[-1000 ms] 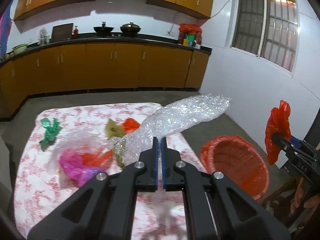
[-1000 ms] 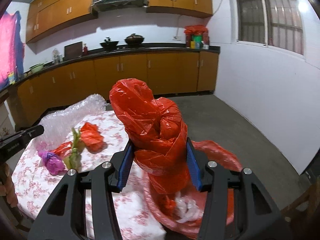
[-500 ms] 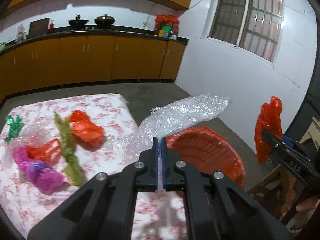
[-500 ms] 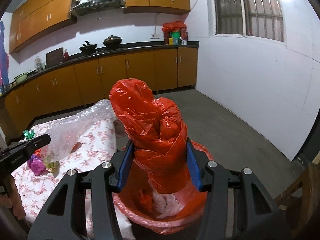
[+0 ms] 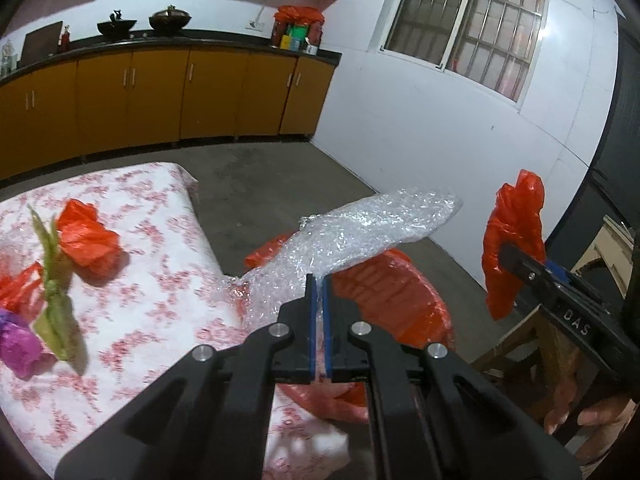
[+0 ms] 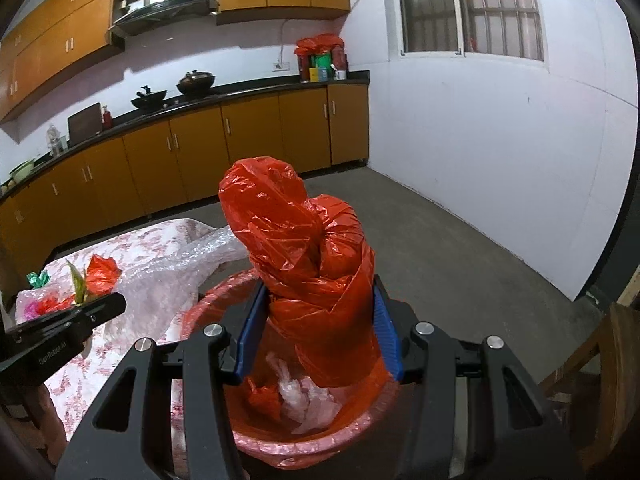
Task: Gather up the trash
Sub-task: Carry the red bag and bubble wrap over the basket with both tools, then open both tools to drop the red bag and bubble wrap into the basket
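My left gripper (image 5: 319, 292) is shut on a long sheet of clear bubble wrap (image 5: 360, 232), which hangs over the near rim of the red-lined trash bin (image 5: 400, 292). My right gripper (image 6: 318, 324) is shut on a crumpled red plastic bag (image 6: 304, 240) and holds it right above the bin (image 6: 304, 440), where white and red scraps lie. The bag also shows in the left wrist view (image 5: 514, 240). The bubble wrap shows in the right wrist view (image 6: 180, 272).
The floral-cloth table (image 5: 140, 300) left of the bin carries a red bag (image 5: 86, 236), a green wrapper (image 5: 54, 300), a purple bag (image 5: 16, 344) and a green scrap (image 6: 38, 279). A wooden chair (image 6: 600, 368) stands at right. Kitchen cabinets (image 5: 160, 96) line the far wall.
Both grippers have swung right from above the table to the bin. The bubble wrap now hangs over the bin's rim, and the red bag is above its opening.
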The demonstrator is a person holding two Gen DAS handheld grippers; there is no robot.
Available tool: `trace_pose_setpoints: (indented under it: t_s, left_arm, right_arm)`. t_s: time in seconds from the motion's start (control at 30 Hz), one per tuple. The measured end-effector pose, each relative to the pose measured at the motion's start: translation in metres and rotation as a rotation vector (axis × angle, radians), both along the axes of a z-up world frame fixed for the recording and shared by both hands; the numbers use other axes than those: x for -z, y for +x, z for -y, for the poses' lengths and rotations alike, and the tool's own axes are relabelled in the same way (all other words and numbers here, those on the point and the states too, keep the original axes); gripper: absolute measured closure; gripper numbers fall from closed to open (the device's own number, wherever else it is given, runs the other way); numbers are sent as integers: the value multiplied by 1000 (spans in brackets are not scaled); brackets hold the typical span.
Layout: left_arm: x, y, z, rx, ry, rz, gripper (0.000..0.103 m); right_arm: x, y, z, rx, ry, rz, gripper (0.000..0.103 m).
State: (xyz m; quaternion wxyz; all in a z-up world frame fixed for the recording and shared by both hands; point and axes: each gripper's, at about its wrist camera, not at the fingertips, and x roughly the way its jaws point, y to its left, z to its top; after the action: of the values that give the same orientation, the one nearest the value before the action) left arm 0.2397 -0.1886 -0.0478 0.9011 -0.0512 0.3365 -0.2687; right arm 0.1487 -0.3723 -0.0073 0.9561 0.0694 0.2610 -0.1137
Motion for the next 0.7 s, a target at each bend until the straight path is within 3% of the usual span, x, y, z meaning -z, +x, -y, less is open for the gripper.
trace_pose_setpoints:
  t_s: [0.53,0.7]
  left_arm:
    - [34,16,37,61,9,-76,97]
    - [41,20,29,41,4,-94,75]
  right_arm:
    - [13,7,15,1,33,-23,52]
    - [18,15,18,-20,74,-34,48]
